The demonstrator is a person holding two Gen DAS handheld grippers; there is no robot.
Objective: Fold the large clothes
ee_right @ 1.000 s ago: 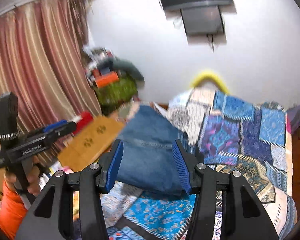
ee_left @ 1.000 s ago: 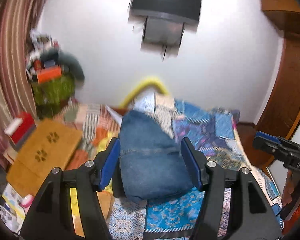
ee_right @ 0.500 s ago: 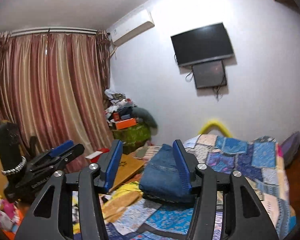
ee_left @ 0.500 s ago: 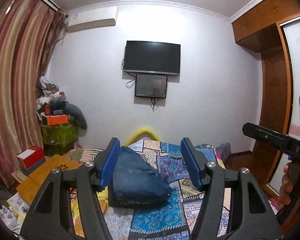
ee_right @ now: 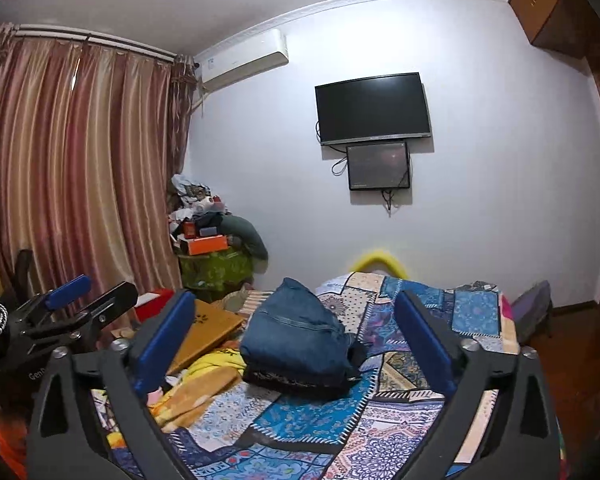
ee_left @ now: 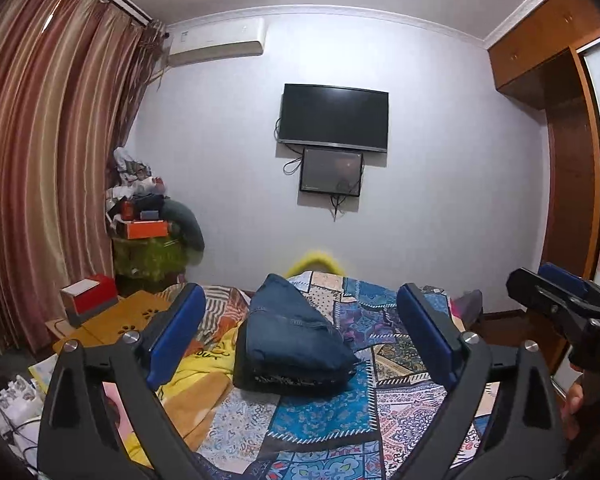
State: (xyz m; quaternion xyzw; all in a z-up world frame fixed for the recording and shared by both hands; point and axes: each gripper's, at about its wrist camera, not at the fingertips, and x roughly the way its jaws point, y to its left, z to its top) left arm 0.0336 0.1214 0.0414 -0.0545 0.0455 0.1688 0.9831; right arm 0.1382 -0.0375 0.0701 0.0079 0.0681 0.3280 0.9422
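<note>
Denim jeans (ee_left: pixel 296 332) lie folded into a compact bundle on top of a darker folded garment (ee_left: pixel 292 378), the pair stacked near the middle of the patchwork bedspread (ee_left: pixel 320 420). Neither tool touches the stack: the left gripper (ee_left: pixel 296 336) hangs back from the bed with its blue pads wide apart and nothing between them, and the right gripper (ee_right: pixel 294 340) does the same, jaws spread and empty. Each tool also shows at the edge of the other's view.

Judging by how things lie, the jeans look finished, so the step in hand is a pause between garments. The next move probably calls for choosing another large piece, perhaps the yellow cloth (ee_left: pixel 188 384) crumpled to the left of the stack, then spreading it flat on a bare part of the bedspread before any fold.

Whether that yellow cloth is a garment or bedding is hard to tell; much of it sits behind the left tool's frame. The near edge of the bed is cut off by both tools' bodies, and what the dark garment is cannot be made out. Beyond the bed stand a wooden board (ee_left: pixel 112 324), striped curtains (ee_left: pixel 48 160) and a wall television (ee_left: pixel 334 116)
</note>
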